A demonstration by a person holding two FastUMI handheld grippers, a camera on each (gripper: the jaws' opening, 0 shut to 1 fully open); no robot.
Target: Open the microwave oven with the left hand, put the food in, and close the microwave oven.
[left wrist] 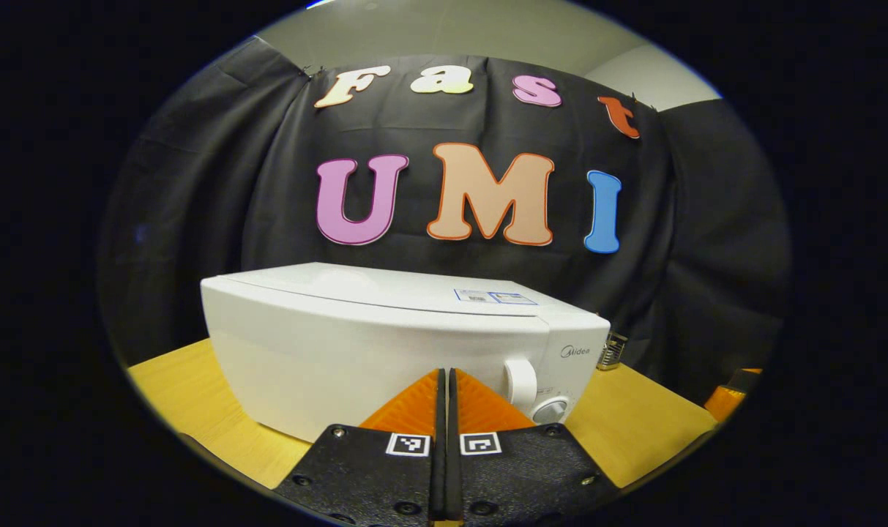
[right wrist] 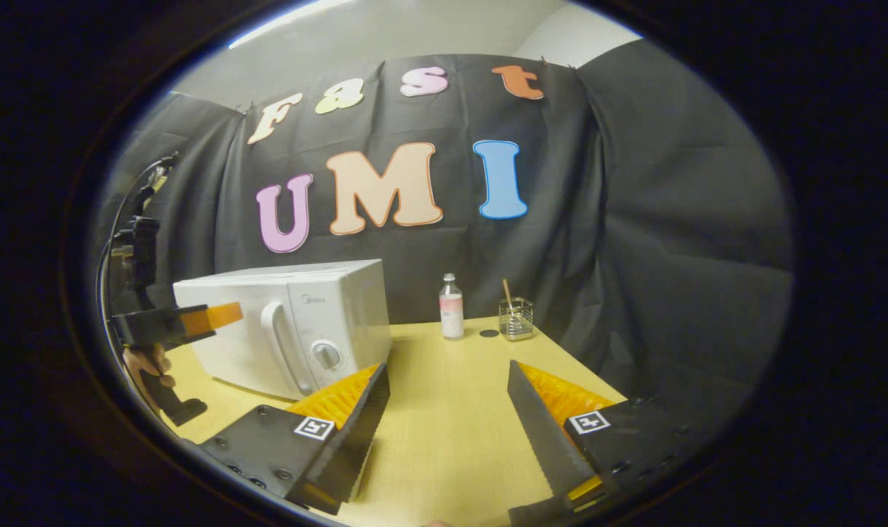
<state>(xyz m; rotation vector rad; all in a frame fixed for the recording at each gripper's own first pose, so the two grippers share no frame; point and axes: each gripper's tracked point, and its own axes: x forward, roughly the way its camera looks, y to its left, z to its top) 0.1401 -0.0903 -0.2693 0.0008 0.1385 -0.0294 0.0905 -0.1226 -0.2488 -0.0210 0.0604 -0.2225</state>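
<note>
The white microwave (left wrist: pixel 385 344) stands on the yellow table with its door closed; its handle (left wrist: pixel 520 380) and a round knob (left wrist: pixel 553 410) are at its right end. My left gripper (left wrist: pixel 446 372) is shut with nothing in it, its tips just in front of the door, left of the handle. In the right gripper view the microwave (right wrist: pixel 290 322) sits at the left, and the left gripper (right wrist: pixel 224 315), held by a hand (right wrist: pixel 147 362), points at its door. My right gripper (right wrist: pixel 447 380) is open and empty over the bare table, right of the microwave.
A small bottle (right wrist: pixel 452 307), a dark disc (right wrist: pixel 489 333) and a glass holder (right wrist: pixel 516 320) with a stick in it stand at the back of the table (right wrist: pixel 451 432). The black cloth wall closes the back and right side. A shiny object (left wrist: pixel 612 351) sits behind the microwave.
</note>
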